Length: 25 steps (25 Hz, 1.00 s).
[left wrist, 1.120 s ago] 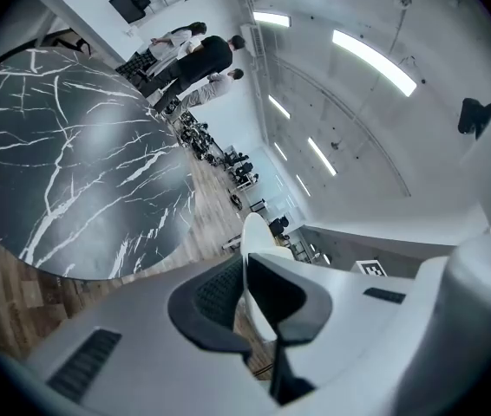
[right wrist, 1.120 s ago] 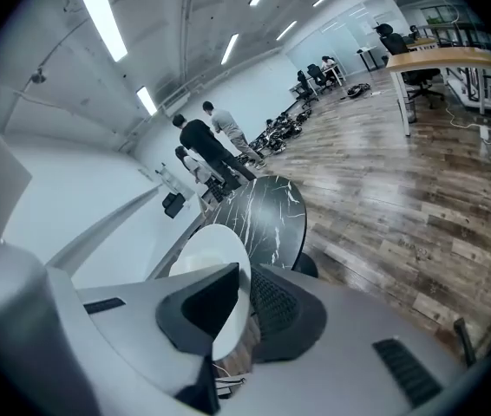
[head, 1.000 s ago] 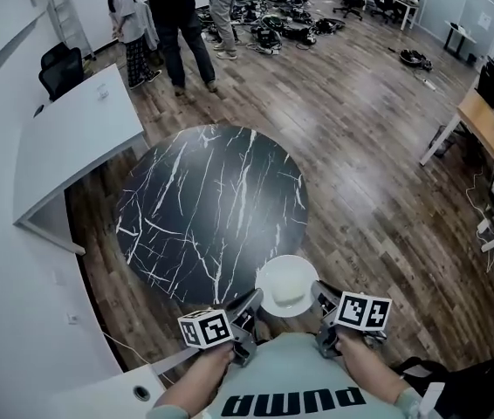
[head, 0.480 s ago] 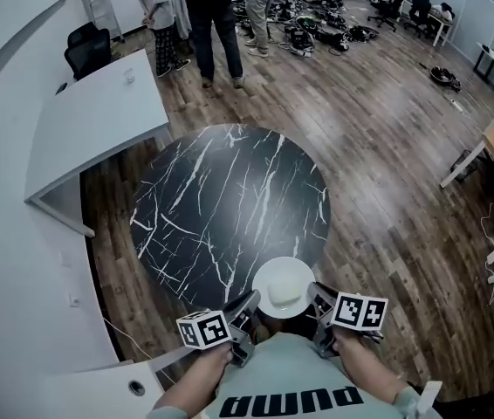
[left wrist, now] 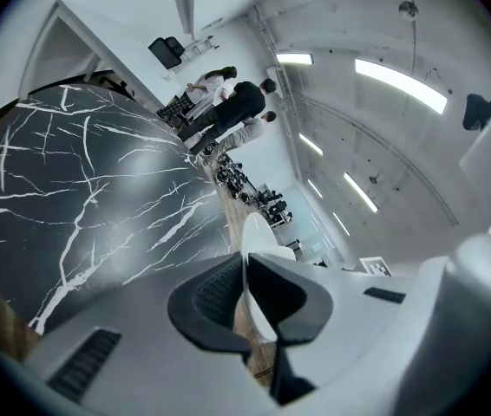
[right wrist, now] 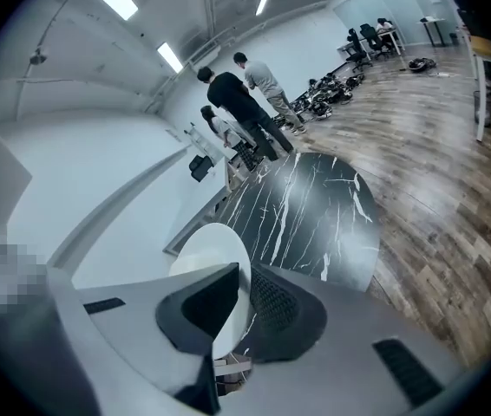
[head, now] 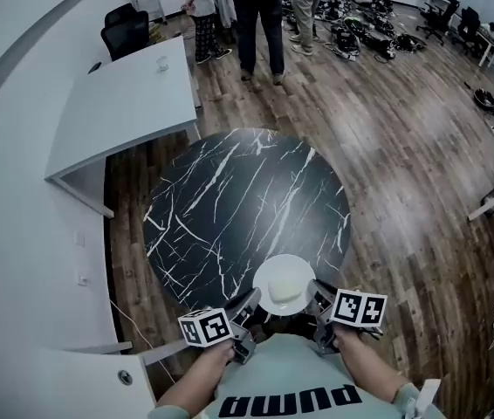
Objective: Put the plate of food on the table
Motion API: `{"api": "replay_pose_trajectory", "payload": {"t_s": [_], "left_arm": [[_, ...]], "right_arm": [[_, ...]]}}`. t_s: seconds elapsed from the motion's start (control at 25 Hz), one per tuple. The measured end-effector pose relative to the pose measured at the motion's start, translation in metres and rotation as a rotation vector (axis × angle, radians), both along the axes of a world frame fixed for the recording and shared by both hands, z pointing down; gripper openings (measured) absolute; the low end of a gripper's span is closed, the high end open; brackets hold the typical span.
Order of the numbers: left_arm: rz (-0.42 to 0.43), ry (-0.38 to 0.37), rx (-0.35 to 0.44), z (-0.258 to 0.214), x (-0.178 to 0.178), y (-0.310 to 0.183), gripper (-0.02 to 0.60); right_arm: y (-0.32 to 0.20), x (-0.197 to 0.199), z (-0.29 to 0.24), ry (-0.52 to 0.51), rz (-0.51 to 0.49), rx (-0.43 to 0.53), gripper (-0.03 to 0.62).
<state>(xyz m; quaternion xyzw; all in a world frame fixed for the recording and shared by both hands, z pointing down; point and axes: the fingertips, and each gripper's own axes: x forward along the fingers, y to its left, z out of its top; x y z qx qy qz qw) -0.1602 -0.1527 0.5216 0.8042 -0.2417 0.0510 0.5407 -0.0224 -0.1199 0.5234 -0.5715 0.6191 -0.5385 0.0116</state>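
**Q:** What do the two grippers have hold of?

**A:** The left gripper (left wrist: 245, 295) is clamped on the thin left rim of a white plate (left wrist: 258, 232), with the edge nipped between its ribbed pads (left wrist: 215, 293). The right gripper (right wrist: 241, 306) is closed the same way on the opposite rim. The plate hangs between them, close to the person's chest.

**Q:** And where is that against the table?

**A:** Over the near edge of the round black marble-look table (head: 229, 208). Judging by the gripper views it is in the air, not set down. The food (head: 287, 279) shows only as a pale heap at the plate's middle, too small to name. Beyond the table's far edge, people stand on the wood floor (head: 404, 173).

**Q:** How will the plate handle?

**A:** It looks stiff and glazed, so probably slick at the rim and likely to chip or crack if dropped. With a load in the middle it will want to tip wherever one side sags. Opposite rims is the sensible hold — two points across the centre keep it level. My guess is both sides should come down together, with neither grip let go until the base sits flat on the table, well in from the edge.
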Motion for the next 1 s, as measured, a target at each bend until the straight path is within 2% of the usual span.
{"api": "replay_pose_trajectory", "payload": {"t_s": [0.44, 1.0], "left_arm": [[-0.214, -0.087, -0.011, 0.016, 0.018, -0.048, 0.029], [-0.373, -0.182, -0.061, 0.064, 0.016, -0.082, 0.032]], "right_arm": [[-0.076, 0.023, 0.018, -0.019, -0.197, -0.005, 0.046], [-0.132, 0.019, 0.074, -0.047, -0.370, -0.058, 0.046]]}}
